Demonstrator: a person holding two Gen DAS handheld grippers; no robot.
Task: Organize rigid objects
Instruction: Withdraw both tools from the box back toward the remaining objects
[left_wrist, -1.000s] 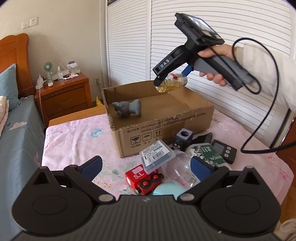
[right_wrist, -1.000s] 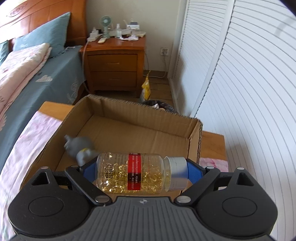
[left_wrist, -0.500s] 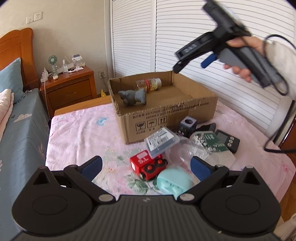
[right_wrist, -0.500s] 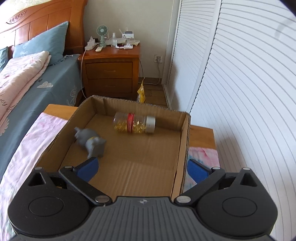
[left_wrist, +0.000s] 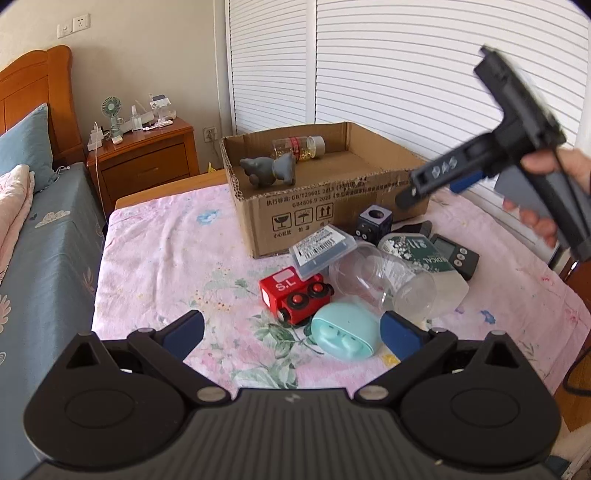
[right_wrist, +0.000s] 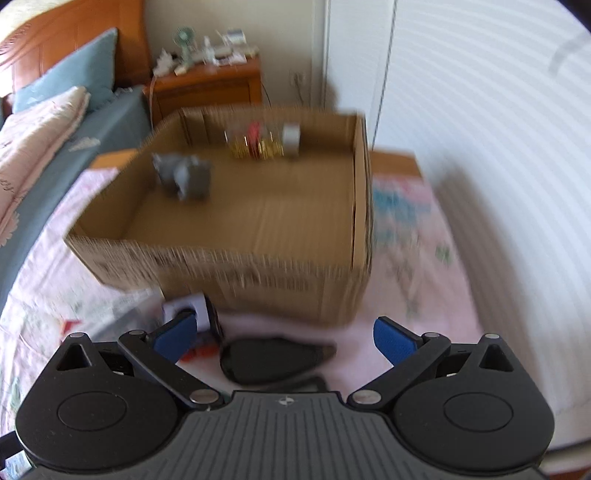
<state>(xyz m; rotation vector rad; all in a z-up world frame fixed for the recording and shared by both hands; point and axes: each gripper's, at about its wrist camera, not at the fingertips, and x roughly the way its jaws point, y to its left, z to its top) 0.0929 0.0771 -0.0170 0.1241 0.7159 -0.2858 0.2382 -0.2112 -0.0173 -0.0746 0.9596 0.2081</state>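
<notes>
While both the left tongs (left_wrist: 291, 330) and right tongs (right_wrist: 282, 334) gape wide and empty, the capsule bottle (left_wrist: 298, 147) lies against the far wall inside the cardboard box (left_wrist: 332, 206), behind the grey figurine (left_wrist: 269, 170).

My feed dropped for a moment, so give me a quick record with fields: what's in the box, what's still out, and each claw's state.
in box: capsule bottle lying on its side by the far wall; grey toy animal
box: cardboard box, open top, on the pink floral cloth
still out: red toy train, mint case, clear jar, barcode case, dark cube, white pouch, black timer
left claw: open, empty
right claw: open, empty, outside the box
</notes>
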